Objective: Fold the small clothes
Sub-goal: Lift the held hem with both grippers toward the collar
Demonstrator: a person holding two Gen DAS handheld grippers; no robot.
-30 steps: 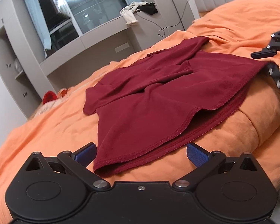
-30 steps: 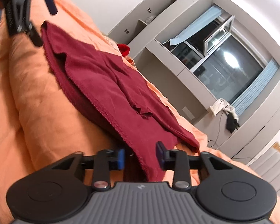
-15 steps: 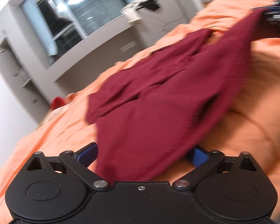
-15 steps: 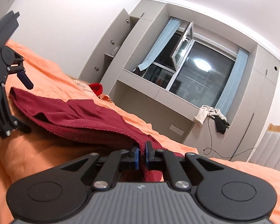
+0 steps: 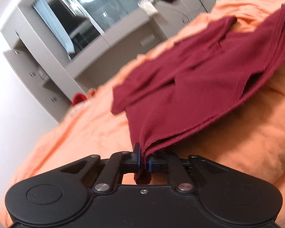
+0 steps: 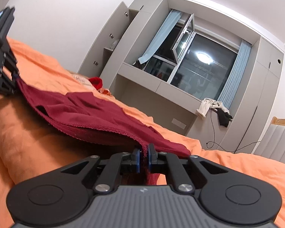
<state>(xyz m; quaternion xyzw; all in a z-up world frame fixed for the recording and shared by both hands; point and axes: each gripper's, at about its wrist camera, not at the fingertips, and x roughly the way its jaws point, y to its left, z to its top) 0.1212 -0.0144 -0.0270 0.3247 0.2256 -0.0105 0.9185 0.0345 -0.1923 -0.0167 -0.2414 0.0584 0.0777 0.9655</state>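
At the bottom centre of the left wrist view, the left gripper (image 5: pixel 144 161) has its blue-padded fingers pressed together on a bunched corner of the dark red garment (image 5: pixel 191 83), with a small tuft of cloth poking out below the pads. From there the garment stretches up and to the right across the orange bedspread (image 5: pixel 81 133), its layered hem running toward the upper right corner of the frame. In the right wrist view, the right gripper (image 6: pixel 143 159) at the bottom centre likewise pinches a hem corner of the same garment (image 6: pixel 89 112), which spans leftward to the left gripper (image 6: pixel 3 72) at the left edge. The cloth between the two lies just above the bedspread (image 6: pixel 47 72). Behind it, in the upper right, stands a window (image 6: pixel 197 66) with blue curtains (image 6: pixel 235 68).
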